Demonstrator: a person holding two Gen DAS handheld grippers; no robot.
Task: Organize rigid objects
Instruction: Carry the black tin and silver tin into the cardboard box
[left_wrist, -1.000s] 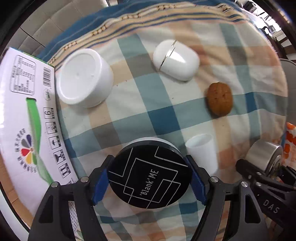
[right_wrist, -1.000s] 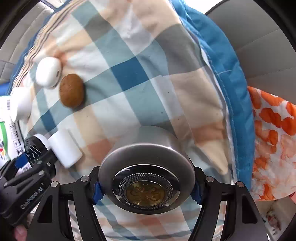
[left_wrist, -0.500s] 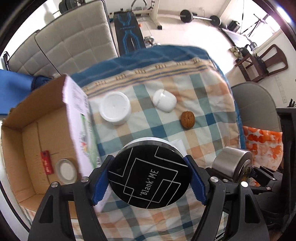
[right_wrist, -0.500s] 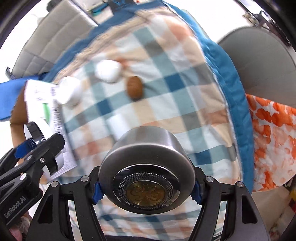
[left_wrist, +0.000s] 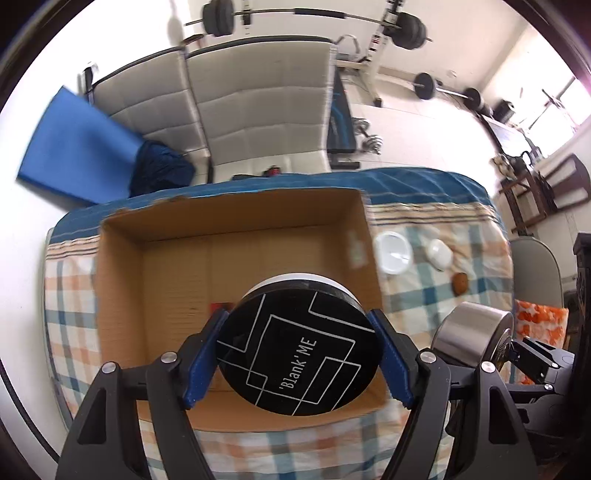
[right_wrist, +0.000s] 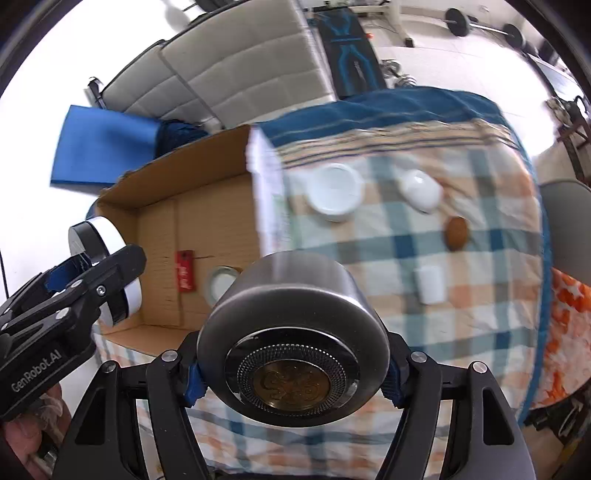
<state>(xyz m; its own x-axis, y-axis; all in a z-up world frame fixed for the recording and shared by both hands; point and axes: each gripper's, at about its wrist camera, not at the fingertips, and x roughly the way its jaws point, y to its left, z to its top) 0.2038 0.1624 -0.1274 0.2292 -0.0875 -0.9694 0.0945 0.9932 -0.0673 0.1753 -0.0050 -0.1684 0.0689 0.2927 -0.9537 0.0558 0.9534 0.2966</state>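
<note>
Black lid up, the round tin is pinched in the left tongs at lower centre of the left wrist view, above the cardboard box. If released from this height, it could strike the near wall.

In the right wrist view, the steel canister is clamped by the right tongs at lower centre, over the box's right wall; dropped early, it could fall onto the checked cloth.

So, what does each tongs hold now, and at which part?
The left tongs grip the black-lidded round jar across its sides. The right tongs grip the round metal tin across its sides.
</note>
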